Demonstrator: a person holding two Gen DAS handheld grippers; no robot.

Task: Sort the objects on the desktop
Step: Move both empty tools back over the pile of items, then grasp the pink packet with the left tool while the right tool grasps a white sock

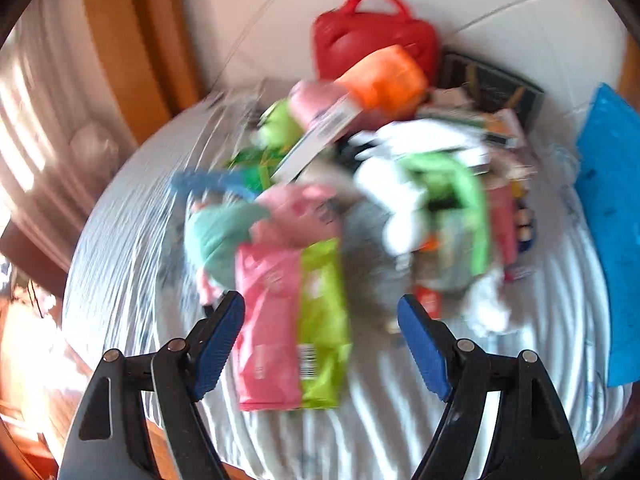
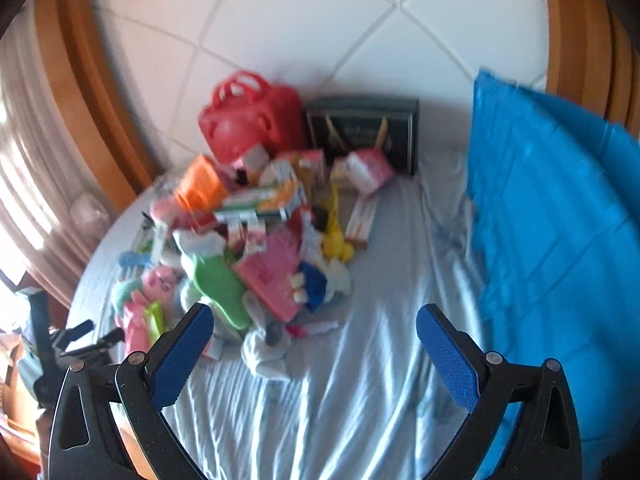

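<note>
Pile of mixed objects (image 2: 256, 232) sits mid-bed on pale wrinkled sheet (image 2: 360, 380), toward the far left. Red bag (image 2: 248, 120) and dark box (image 2: 368, 128) at far end against the white padded headboard (image 2: 300, 28). Left view, close & blurred: pink packet (image 1: 268, 320) and lime packet (image 1: 324, 320) lie betw. left gripper (image 1: 320, 344) fingers, jaws wide, no contact visible. Right view only: yellow toy (image 2: 338, 236), full blue sheet (image 2: 560, 220) at right. Right gripper (image 2: 314, 344) jaws wide, empty, over bare sheet.

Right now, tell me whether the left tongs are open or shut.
Open. The left tongs stand wide apart with blue pads clear of the pink and green packets below; nothing is gripped.
</note>
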